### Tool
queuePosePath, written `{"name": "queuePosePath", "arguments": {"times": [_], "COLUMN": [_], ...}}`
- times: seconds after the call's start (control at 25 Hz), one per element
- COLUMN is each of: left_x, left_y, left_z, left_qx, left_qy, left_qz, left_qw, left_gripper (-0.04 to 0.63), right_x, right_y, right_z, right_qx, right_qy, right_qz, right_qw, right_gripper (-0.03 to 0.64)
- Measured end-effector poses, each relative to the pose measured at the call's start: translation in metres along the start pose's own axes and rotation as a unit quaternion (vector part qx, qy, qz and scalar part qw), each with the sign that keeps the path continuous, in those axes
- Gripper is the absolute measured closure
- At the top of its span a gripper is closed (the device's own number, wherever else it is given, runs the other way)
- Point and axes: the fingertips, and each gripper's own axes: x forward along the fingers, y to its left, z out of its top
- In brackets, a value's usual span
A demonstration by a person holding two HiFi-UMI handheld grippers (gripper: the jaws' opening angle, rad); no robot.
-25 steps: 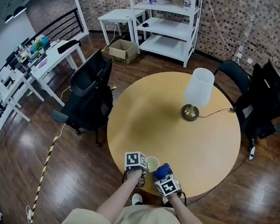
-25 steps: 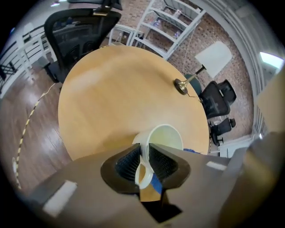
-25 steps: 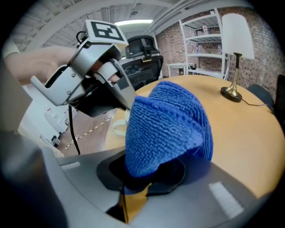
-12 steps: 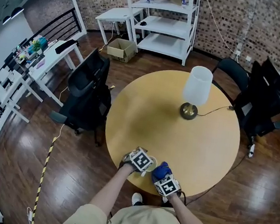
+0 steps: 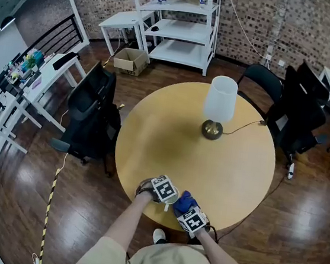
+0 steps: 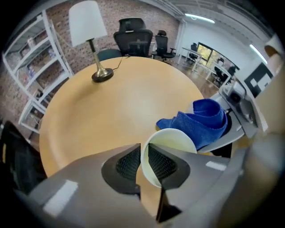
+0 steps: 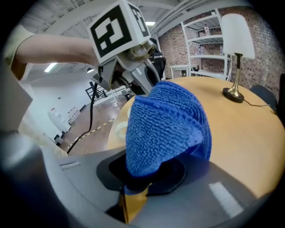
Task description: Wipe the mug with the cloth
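At the near edge of the round table (image 6: 111, 107), the left gripper (image 6: 143, 153) is pinching the mug (image 6: 176, 136) by its rim, one jaw inside and one outside. Its jaws have just been closing on that thin wall. The mug is looking rigid, smooth, probably slippery and breakable, so the rim hold is calling for steady, modest pressure. Just to the right, the right gripper (image 7: 144, 180) is clamping the blue cloth (image 7: 164, 120), soft and bunched, beside the mug's mouth; contact is unclear.
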Motion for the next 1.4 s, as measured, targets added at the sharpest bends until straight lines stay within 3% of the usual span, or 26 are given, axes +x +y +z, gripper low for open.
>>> {"name": "queuePosePath", "arguments": {"times": [0.16,0.28,0.44,0.68,0.92,1.04,1.4], "left_x": [0.006,0.008,0.007,0.008,0.009,0.011,0.002], "left_y": [0.002,0.001,-0.001,-0.001,-0.004,-0.003,0.002], "left_z": [-0.006,-0.006,-0.009,-0.012,-0.014,-0.017,-0.036], "left_qx": [-0.091,-0.133,-0.155,-0.216,-0.218,-0.231,-0.351], "left_qy": [-0.016,-0.024,-0.021,-0.022,-0.019,-0.016,-0.025], "left_qz": [-0.002,-0.008,-0.010,-0.023,-0.028,-0.033,-0.019], "left_qw": [0.9957,0.9907,0.9876,0.9759,0.9753,0.9722,0.9358], "left_gripper": [0.546,0.541,0.538,0.531,0.523,0.522,0.535], "right_x": [0.000,0.000,0.000,0.002,0.002,-0.001,-0.018], "right_y": [-0.002,0.004,0.021,0.032,0.046,0.045,0.019], "right_z": [-0.002,-0.001,0.003,0.003,0.001,0.000,-0.003], "right_qx": [-0.010,-0.035,-0.052,-0.091,-0.140,-0.137,-0.073], "right_qy": [0.001,0.001,-0.008,-0.001,0.004,0.002,-0.018], "right_qz": [0.004,0.020,0.064,0.087,0.114,0.115,0.081], "right_qw": [1.000,0.999,0.997,0.992,0.983,0.984,0.994], "right_gripper": [0.554,0.554,0.555,0.554,0.555,0.555,0.555]}}
